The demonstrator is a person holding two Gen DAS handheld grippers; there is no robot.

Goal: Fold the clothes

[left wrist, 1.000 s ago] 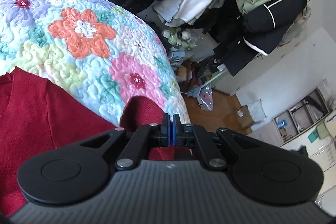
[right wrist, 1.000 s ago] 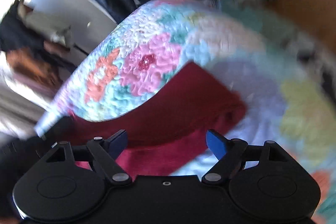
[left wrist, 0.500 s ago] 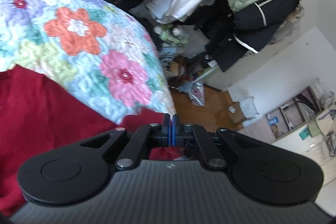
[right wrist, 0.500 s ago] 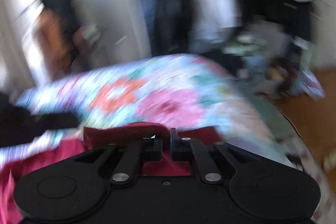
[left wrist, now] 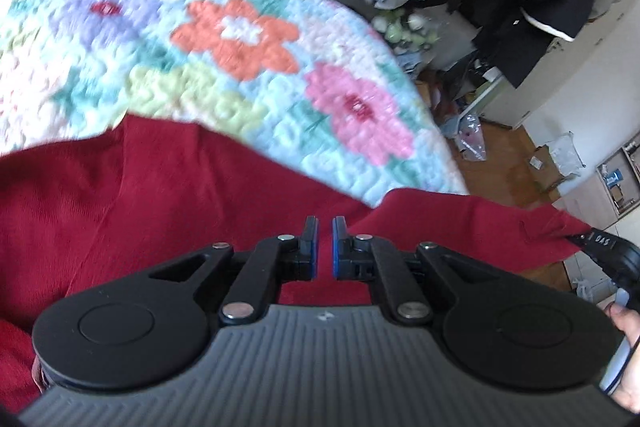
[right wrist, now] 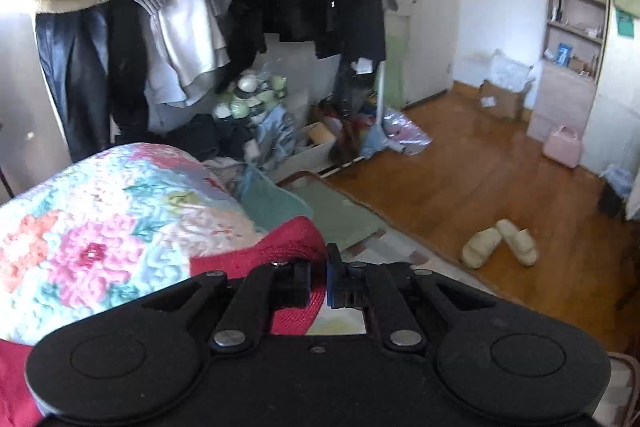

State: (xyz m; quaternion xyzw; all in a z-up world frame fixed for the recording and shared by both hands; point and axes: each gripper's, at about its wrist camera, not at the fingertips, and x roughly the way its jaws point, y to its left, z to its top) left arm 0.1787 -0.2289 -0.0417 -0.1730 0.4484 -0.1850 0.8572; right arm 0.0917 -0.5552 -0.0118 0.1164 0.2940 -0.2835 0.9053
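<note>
A dark red knit garment point(left wrist: 168, 187) lies on a floral quilt point(left wrist: 224, 59). My left gripper point(left wrist: 324, 227) hovers over the red cloth with its jaws a small gap apart and nothing between them. At the right edge of the left wrist view the right gripper's tip point(left wrist: 600, 241) pinches a stretched corner of the garment. In the right wrist view my right gripper point(right wrist: 319, 259) is shut on a fold of the red garment point(right wrist: 288, 243), held above the quilt point(right wrist: 104, 247) at its edge.
Hanging coats and clothes point(right wrist: 192, 7) crowd a rack behind the bed, with bags and boxes point(right wrist: 312, 143) on the floor below. A wooden floor point(right wrist: 480, 187) holds a pair of slippers point(right wrist: 500, 241), a pink case point(right wrist: 562, 147) and a shelf unit point(right wrist: 576, 27).
My left gripper's jaws parted slightly and let go of the red cloth. My right gripper closed on a fold of the garment and pulled it toward the bed's edge.
</note>
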